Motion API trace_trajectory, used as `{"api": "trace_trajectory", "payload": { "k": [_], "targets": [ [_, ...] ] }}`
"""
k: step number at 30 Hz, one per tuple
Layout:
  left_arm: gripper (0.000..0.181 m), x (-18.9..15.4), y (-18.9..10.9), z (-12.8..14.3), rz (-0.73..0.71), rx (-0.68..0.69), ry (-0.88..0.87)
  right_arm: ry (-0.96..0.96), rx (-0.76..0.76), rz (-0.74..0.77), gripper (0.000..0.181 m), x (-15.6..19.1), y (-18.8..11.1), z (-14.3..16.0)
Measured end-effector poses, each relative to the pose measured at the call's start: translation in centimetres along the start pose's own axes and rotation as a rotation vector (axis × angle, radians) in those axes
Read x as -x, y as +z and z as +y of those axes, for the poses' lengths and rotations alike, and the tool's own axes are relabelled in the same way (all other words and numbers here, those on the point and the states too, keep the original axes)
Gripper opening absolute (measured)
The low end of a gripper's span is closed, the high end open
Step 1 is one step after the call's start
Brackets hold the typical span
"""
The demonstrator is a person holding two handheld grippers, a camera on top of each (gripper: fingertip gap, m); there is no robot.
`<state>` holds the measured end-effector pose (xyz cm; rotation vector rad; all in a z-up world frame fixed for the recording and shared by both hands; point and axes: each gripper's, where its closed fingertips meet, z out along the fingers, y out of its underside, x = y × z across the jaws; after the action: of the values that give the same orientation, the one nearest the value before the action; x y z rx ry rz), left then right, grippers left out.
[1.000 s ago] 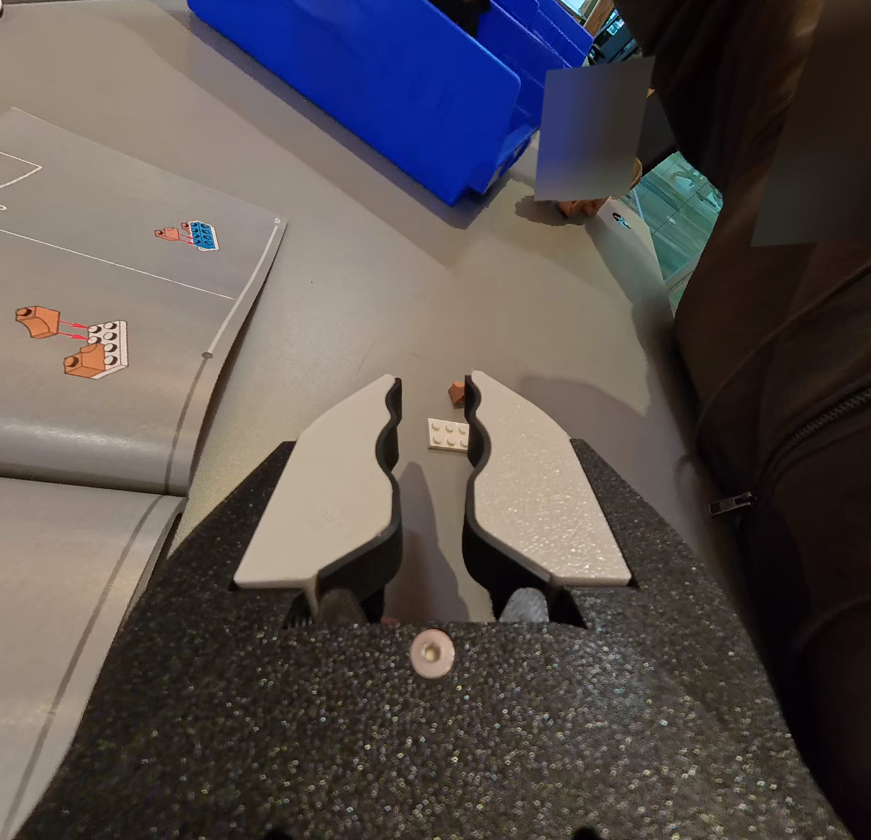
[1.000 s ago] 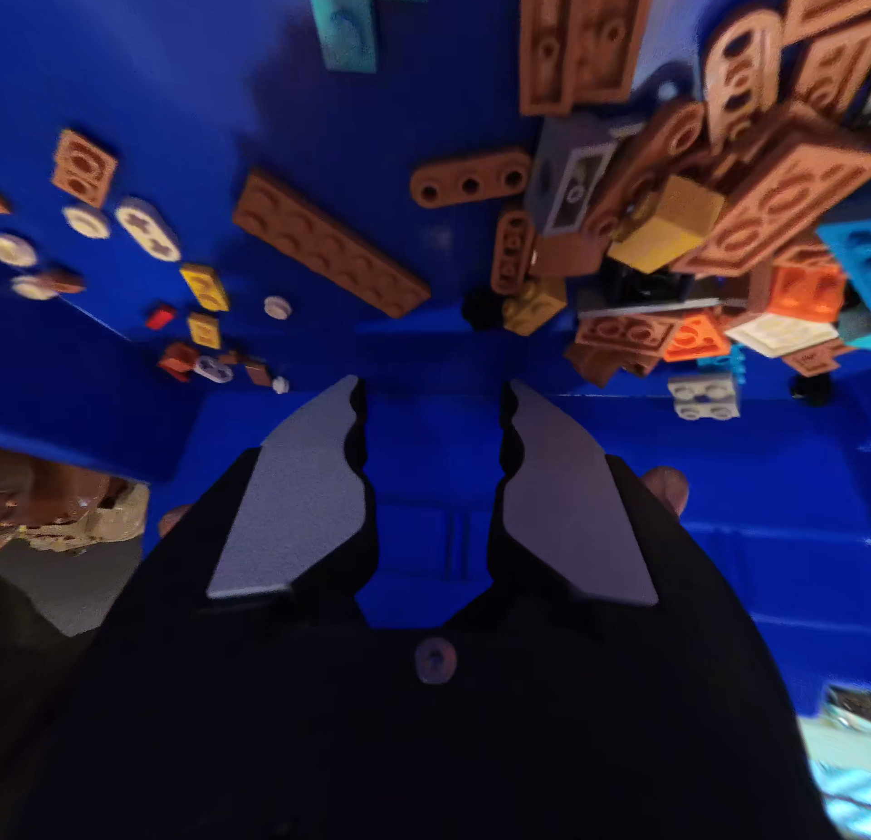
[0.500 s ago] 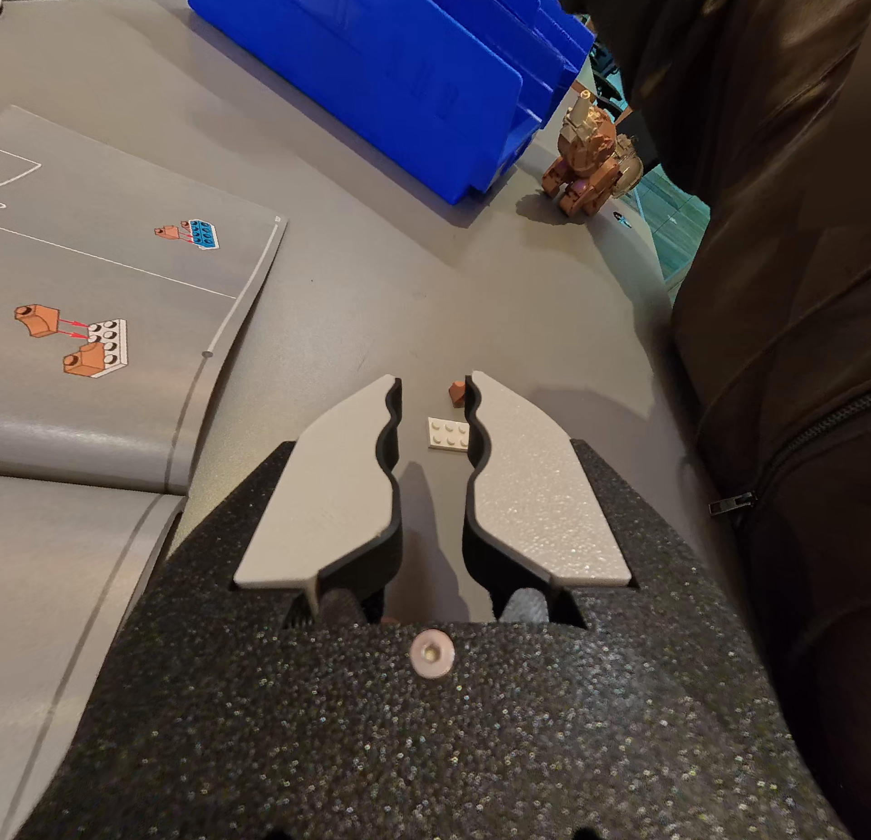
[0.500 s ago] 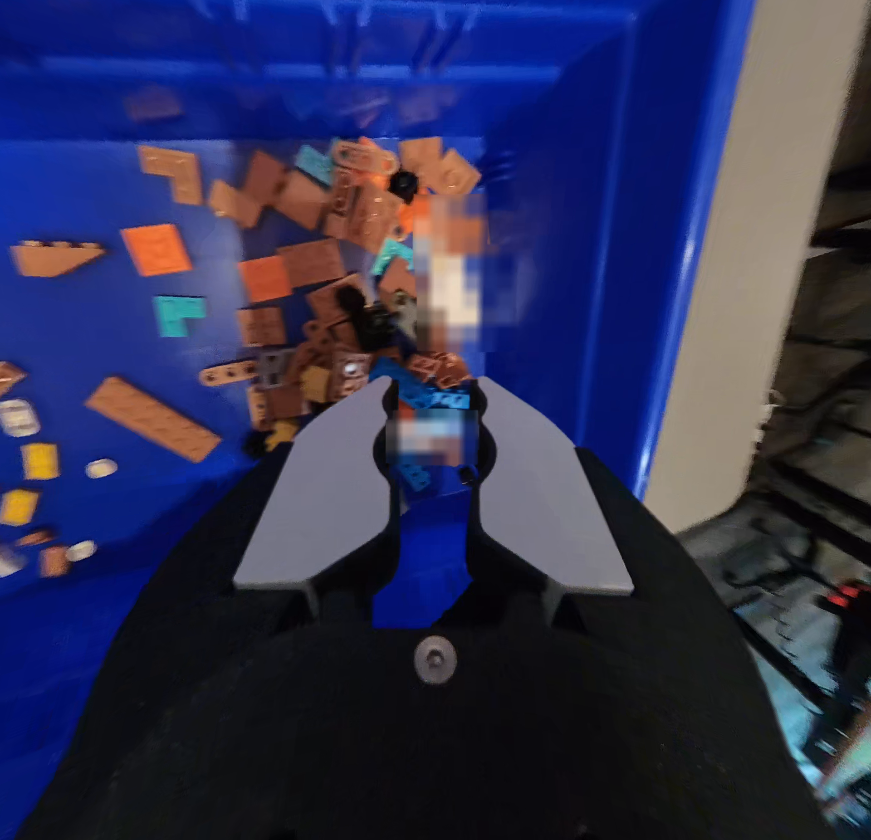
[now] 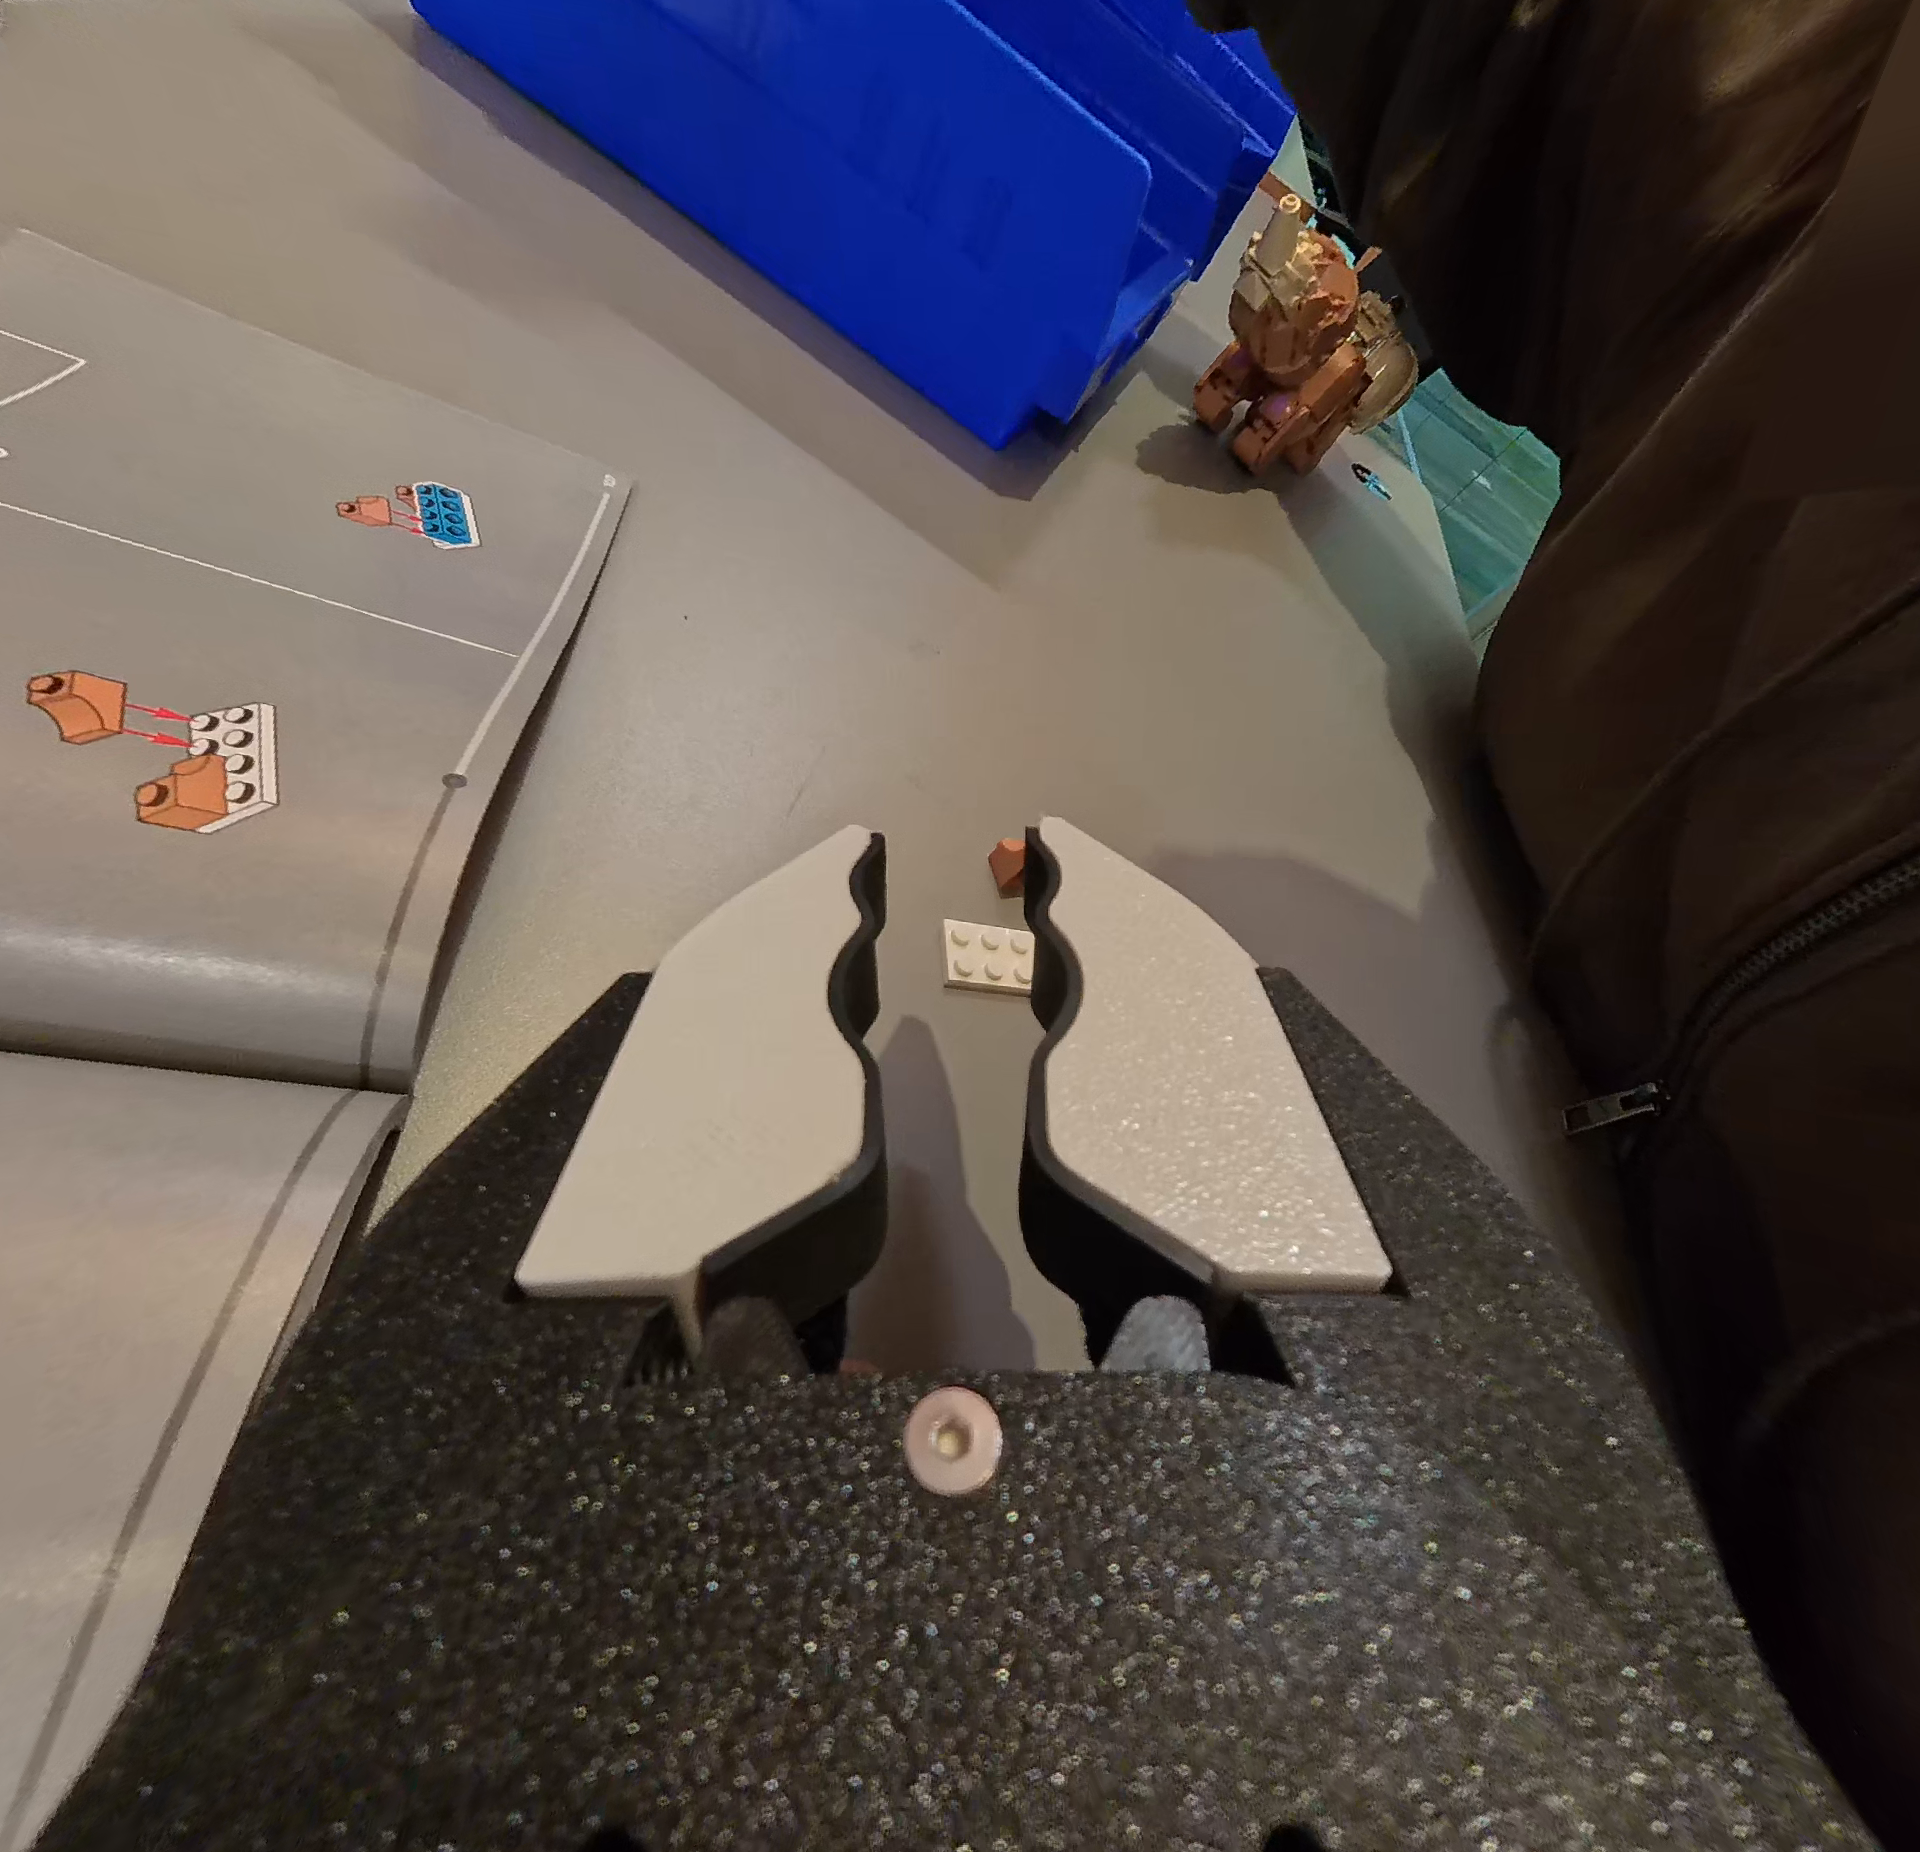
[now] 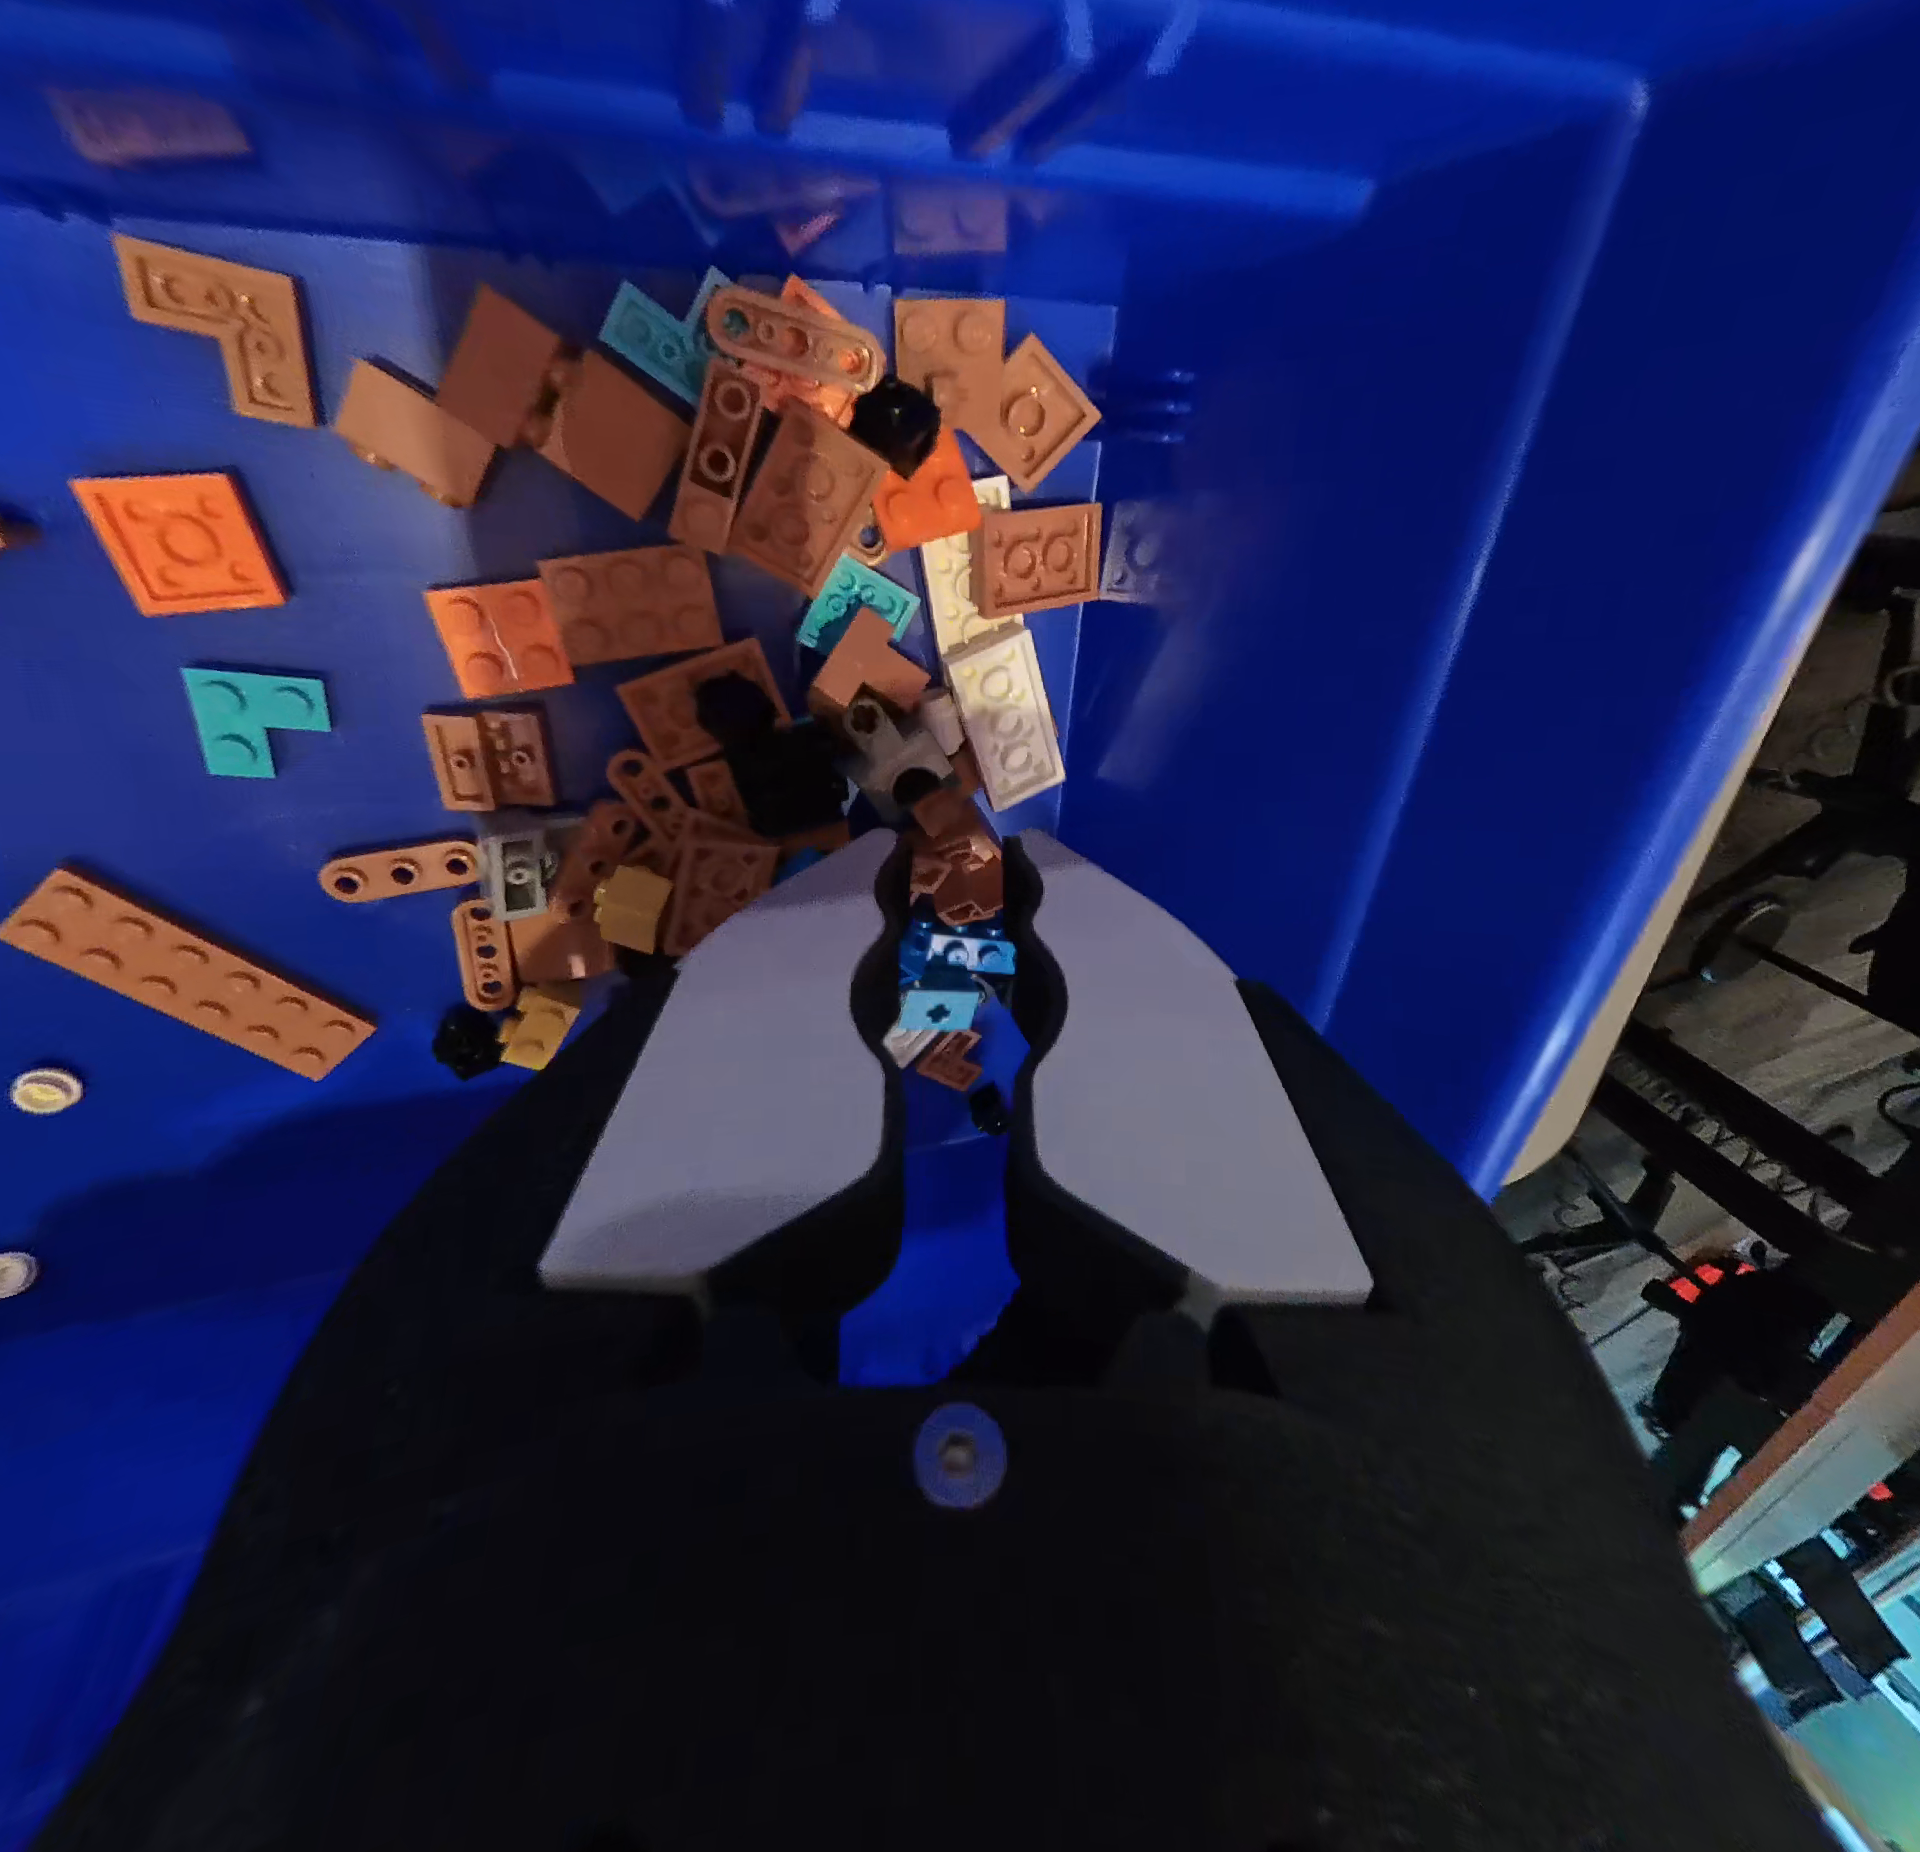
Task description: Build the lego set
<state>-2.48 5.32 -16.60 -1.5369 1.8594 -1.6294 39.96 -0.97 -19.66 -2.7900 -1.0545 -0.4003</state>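
Note:
In the left wrist view my left gripper (image 5: 954, 846) is open and empty, low over the grey table (image 5: 831, 597). A white 2x3 plate (image 5: 985, 955) lies flat between its fingers, close to the right finger. A small brown sloped piece (image 5: 1006, 860) lies just beyond it by the right fingertip. In the right wrist view my right gripper (image 6: 951, 852) reaches into a blue bin (image 6: 1351, 555). Its fingertips are closed on a small brown piece (image 6: 961, 877) at the near edge of a pile of loose bricks (image 6: 727, 555).
An open instruction booklet (image 5: 260, 659) lies on the table at the left. Blue bins (image 5: 831, 161) stand at the back. A brown built figure (image 5: 1294, 368) stands beside them. A person's dark jacket (image 5: 1714, 659) fills the right side. The bin's wall is close on the right of the right gripper. Some 45 cm of space lies between my two pairs of fingers.
The right gripper swung to the pile by the bin's right wall, moved in, and its jaws narrowed onto the brown piece. The left gripper has not moved.

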Motion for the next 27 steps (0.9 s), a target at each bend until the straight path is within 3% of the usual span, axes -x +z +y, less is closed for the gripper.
{"api": "trace_trajectory", "payload": {
  "k": [11,27],
  "targets": [
    [0.025,0.0,0.0,0.0,0.001,0.0,0.001,-0.036,0.026,-0.061,0.022,0.7,1.4,-0.1],
    [0.025,-0.1,0.0,0.0,0.004,0.0,0.002,-0.021,0.036,-0.099,0.013,0.7,1.5,0.1]
  ]
}}
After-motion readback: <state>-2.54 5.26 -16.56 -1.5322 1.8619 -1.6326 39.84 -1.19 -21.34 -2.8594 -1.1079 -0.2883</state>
